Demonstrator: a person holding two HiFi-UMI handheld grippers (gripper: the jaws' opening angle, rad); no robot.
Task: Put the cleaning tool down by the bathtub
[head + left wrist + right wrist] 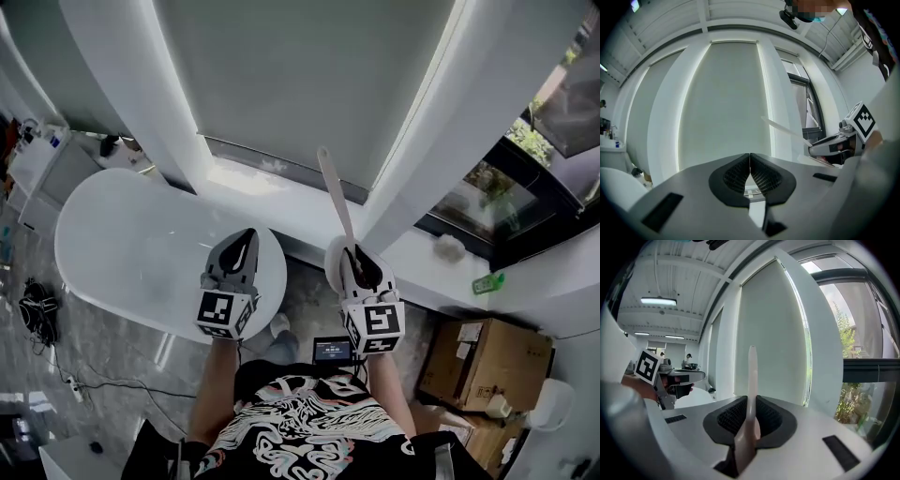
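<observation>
Room, head view: pale walls and a drawn blind [300, 84] over a low ledge, with a white oval bathtub [141, 248] on the grey floor to the person's left.
Right gripper, head view: the right gripper [354, 258] is raised in front of the person, and the cleaning tool [336, 202] sticks up from it as a long pale handle towards the blind.
Left gripper, head view: the left gripper [246, 236] hangs over the near end of the bathtub and carries nothing.
Containers, head view: the bathtub looks bare inside. A cardboard box [483, 361] at the right has its flaps closed, so its contents are hidden.
Left gripper view: the pads meet with nothing between them. The other gripper [829, 147] and its pale handle [780, 126] show at the right.
Right gripper view: the jaws are pressed onto the handle [752, 376], which runs up the middle between the pads. The grip is near one end, probably so the length stays clear of the body.
Task standing: the tool is held in the air, well above the floor and beside the tub rather than resting by it. It has not yet been put down.
</observation>
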